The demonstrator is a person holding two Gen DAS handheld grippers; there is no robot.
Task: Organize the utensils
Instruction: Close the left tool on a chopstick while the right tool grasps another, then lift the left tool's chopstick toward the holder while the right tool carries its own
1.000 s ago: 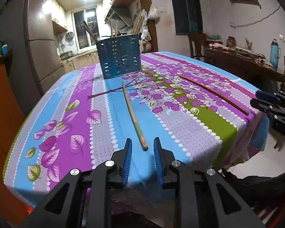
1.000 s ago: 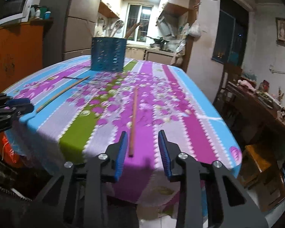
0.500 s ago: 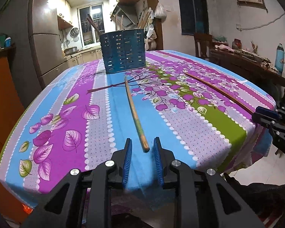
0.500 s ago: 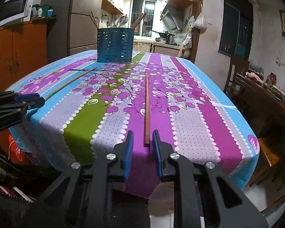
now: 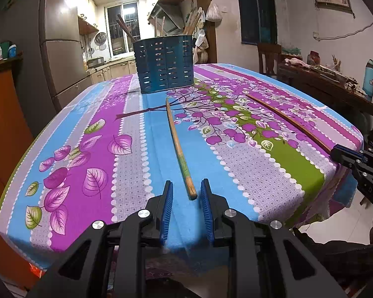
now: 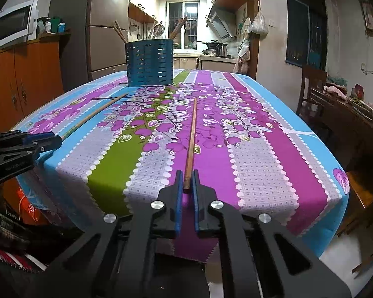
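Note:
Two chopsticks lie on the flowered tablecloth (image 5: 248,173), both pointing toward a blue slotted utensil holder (image 5: 164,64) at the far end, which has several utensils in it. My left gripper (image 5: 186,182) is open, and the near end of the light chopstick (image 5: 176,139) lies between its blue pads without touching them. My right gripper (image 6: 187,171) is shut on the near end of the dark chopstick (image 6: 192,134), which still rests flat on the cloth. In the right wrist view the left gripper (image 6: 58,140) sits at the end of the light chopstick (image 6: 94,115).
The table's near edge drops off right under both grippers. An orange cabinet (image 6: 24,74) stands to the left. A wooden chair (image 5: 268,54) and a cluttered sideboard (image 5: 323,79) stand to the right. The holder (image 6: 149,62) sits at the table's far end.
The right gripper's jaws have closed from a wide gap onto the dark chopstick's near end. The left gripper has kept its opening, with the light chopstick's end between its tips.

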